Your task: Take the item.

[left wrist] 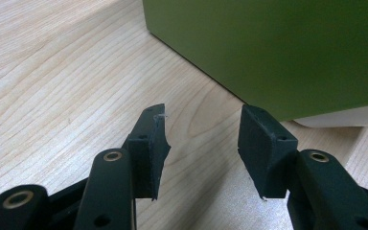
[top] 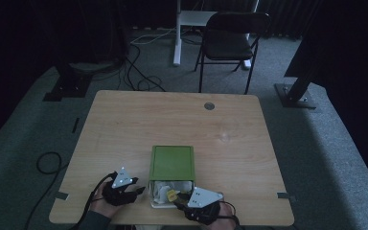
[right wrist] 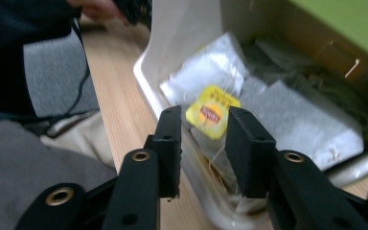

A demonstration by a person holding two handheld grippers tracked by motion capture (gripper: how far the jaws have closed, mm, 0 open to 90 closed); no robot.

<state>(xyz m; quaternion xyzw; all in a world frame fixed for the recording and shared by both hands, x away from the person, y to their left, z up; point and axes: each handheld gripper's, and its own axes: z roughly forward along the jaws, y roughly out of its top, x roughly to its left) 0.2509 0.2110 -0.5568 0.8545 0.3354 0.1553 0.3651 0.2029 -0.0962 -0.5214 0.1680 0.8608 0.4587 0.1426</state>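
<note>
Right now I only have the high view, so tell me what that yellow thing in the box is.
Observer: A yellow tea bag tag, lying on white tea bags in the box's white tray.
Operator: Has my right gripper got it?
Observer: No. The right gripper is open, the tag just beyond its jaws.
Operator: And the left one?
Observer: The left gripper is open and empty over the table, beside the green box.
</note>
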